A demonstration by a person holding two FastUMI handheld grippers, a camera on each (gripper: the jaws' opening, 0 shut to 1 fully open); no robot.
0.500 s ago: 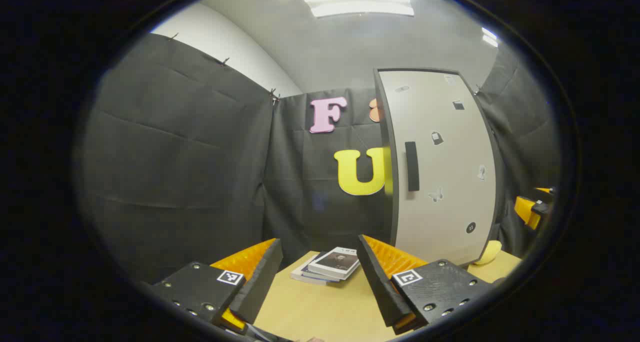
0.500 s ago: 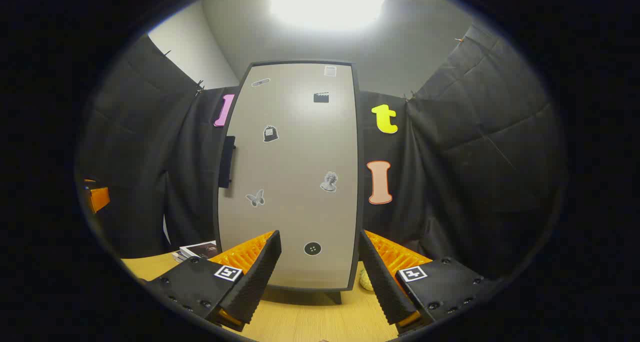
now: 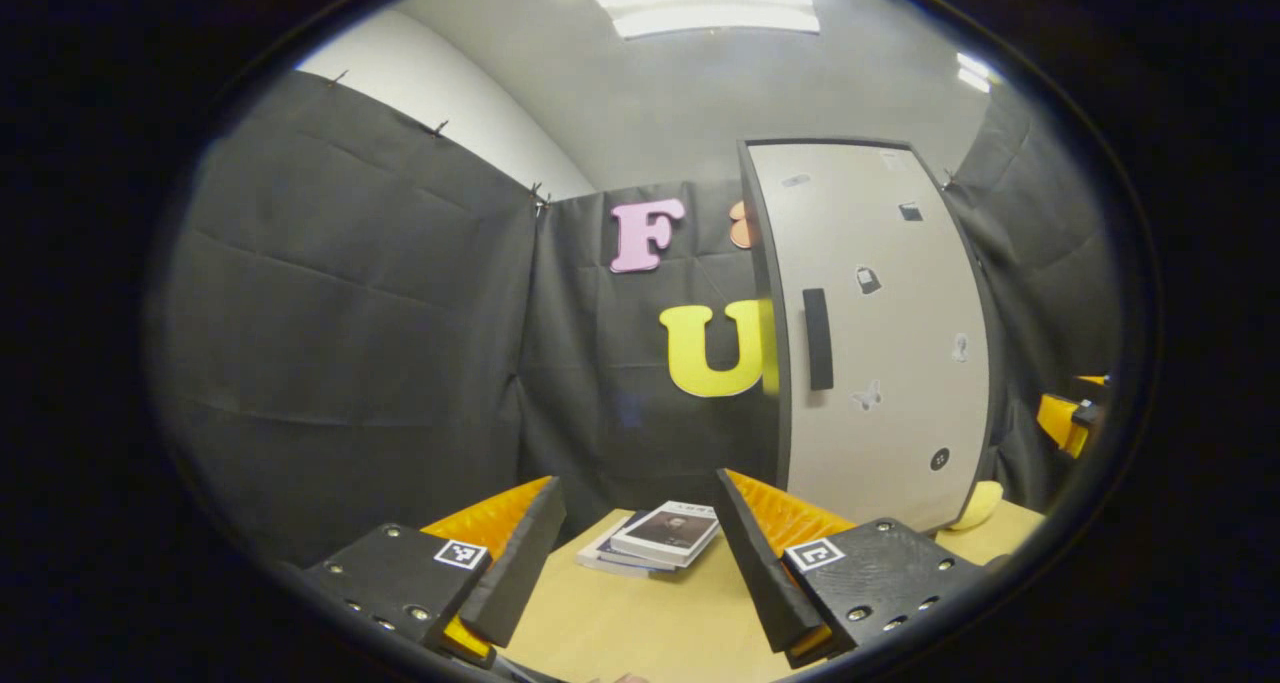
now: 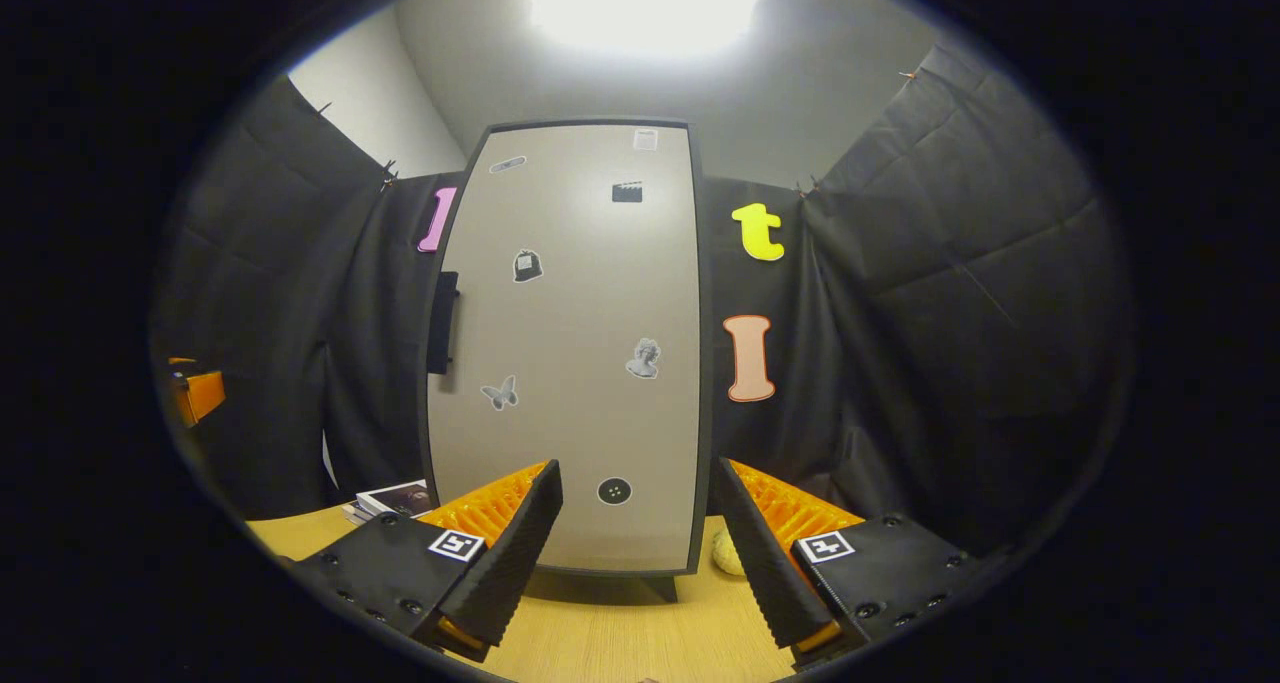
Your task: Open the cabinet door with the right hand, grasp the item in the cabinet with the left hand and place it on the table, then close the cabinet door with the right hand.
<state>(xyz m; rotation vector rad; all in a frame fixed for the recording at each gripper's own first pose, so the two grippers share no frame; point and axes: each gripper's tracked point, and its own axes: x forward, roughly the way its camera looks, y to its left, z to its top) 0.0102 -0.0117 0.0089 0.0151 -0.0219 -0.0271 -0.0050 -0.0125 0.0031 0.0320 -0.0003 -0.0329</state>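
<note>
The cabinet [image 4: 570, 343] is standing on the table [image 4: 620, 643] with its door [image 3: 880, 333] lying flush and shut, so no step of the task is showing as done. The right gripper [image 4: 640, 533] is facing the door front, well apart from it, with its jaws spread and holding nothing. The handle [image 4: 441, 322], a dark vertical bar, is sitting at the door's left edge in the right gripper view, up and to the left of that gripper's line, and nothing is touching it. The left gripper [image 3: 640, 543] is waiting off to the cabinet's left, jaws likewise spread and empty, pointing over a small stack of books [image 3: 655, 538] lying on the table. The item to be fetched is presumably sitting inside, behind the shut door, and cannot be identified. A pale yellow object [image 4: 727, 553] is resting on the table at the cabinet's lower right corner, partly hidden; what it is cannot be told. In my judgement the work is standing at its first step: the right gripper is yet to reach the handle and swing the door open. Remaining after that are the left-hand grasp of the item, its placing on the table, and the closing of the door.
</note>
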